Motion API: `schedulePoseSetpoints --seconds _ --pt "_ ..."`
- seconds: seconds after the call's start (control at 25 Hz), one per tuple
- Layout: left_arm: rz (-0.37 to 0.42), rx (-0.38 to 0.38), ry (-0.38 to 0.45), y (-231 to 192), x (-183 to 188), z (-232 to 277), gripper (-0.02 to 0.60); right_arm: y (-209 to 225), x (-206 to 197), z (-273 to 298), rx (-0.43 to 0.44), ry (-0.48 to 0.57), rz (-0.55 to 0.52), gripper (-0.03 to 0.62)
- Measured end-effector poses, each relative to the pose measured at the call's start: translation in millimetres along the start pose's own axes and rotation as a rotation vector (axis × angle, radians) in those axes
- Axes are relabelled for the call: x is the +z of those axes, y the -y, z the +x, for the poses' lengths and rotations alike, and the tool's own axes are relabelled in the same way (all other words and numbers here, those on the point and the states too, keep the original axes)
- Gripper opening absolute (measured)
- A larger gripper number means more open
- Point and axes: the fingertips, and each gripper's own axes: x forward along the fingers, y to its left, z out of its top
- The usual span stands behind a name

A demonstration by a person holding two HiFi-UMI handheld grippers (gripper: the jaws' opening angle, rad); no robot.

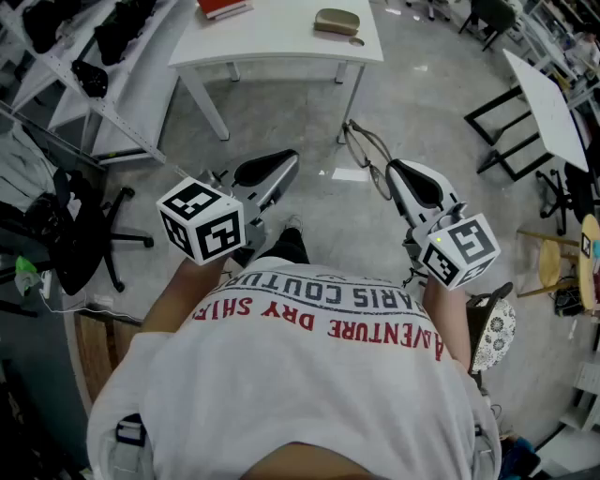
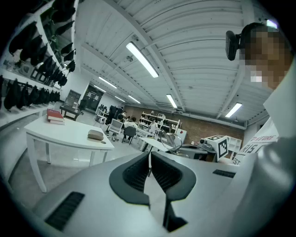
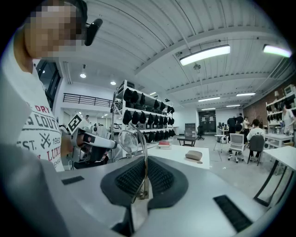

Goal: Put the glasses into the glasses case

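The thin metal-framed glasses (image 1: 366,150) hang in the air over the grey floor, with my right gripper (image 1: 394,171) shut on one temple arm. In the right gripper view the arm runs up between the black pads (image 3: 159,178) to a round lens (image 3: 128,141). My left gripper (image 1: 283,161) is held level beside it, to the left, its jaws shut with nothing between them (image 2: 149,156). The olive glasses case (image 1: 336,21) lies closed on the white table (image 1: 281,42) ahead, well beyond both grippers; it also shows in the gripper views (image 2: 95,134) (image 3: 194,155).
Red books (image 1: 223,7) lie on the same table, left of the case. A black office chair (image 1: 80,234) and a rack of dark gear (image 1: 94,56) stand at the left. A second white table (image 1: 548,98) and a wooden stool (image 1: 562,267) are at the right.
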Motion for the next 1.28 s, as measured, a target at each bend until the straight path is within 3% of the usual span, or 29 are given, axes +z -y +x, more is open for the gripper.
schedulePoseSetpoints --seconds 0.72,1.28 --pt "0.017 -0.051 -0.019 -27 6 60 0.037 60 -11 20 -0.067 -0.008 0.028 0.034" --pt "-0.008 -0.076 -0.071 -113 51 162 0.037 166 -2 103 -0.070 -0.036 0.071 0.034"
